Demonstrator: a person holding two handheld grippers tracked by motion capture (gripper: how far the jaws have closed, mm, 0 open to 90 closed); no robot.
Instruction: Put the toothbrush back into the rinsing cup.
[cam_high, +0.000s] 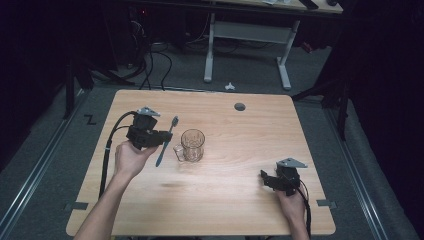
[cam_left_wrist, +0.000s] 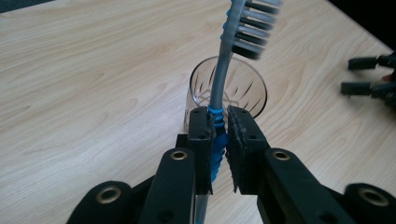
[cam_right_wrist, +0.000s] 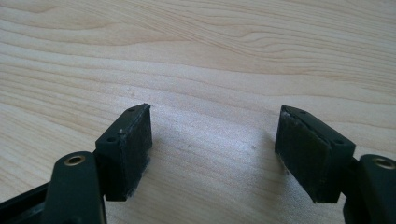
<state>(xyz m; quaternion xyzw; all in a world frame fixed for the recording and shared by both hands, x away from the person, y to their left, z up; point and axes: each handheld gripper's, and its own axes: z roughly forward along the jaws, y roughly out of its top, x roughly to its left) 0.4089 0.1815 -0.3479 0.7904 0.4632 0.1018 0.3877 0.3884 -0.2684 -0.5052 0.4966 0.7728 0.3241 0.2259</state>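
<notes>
A grey and blue toothbrush (cam_high: 166, 141) is clamped at its blue ribbed grip by my left gripper (cam_high: 162, 139), which is shut on it above the table, left of a clear glass mug (cam_high: 192, 145). In the left gripper view the toothbrush (cam_left_wrist: 223, 70) rises between the pads with its bristles at the top, and the glass mug (cam_left_wrist: 229, 95) stands right behind it. My right gripper (cam_high: 266, 178) rests low at the table's right front, open. In the right gripper view its jaws stand wide apart with only bare wood between its fingertips (cam_right_wrist: 214, 151).
The light wooden table (cam_high: 240, 200) has a round cable hole (cam_high: 240, 106) near its far edge. Behind the table stands a white desk frame (cam_high: 245, 35) on a grey floor. My right gripper's jaws (cam_left_wrist: 369, 77) show at the right edge of the left gripper view.
</notes>
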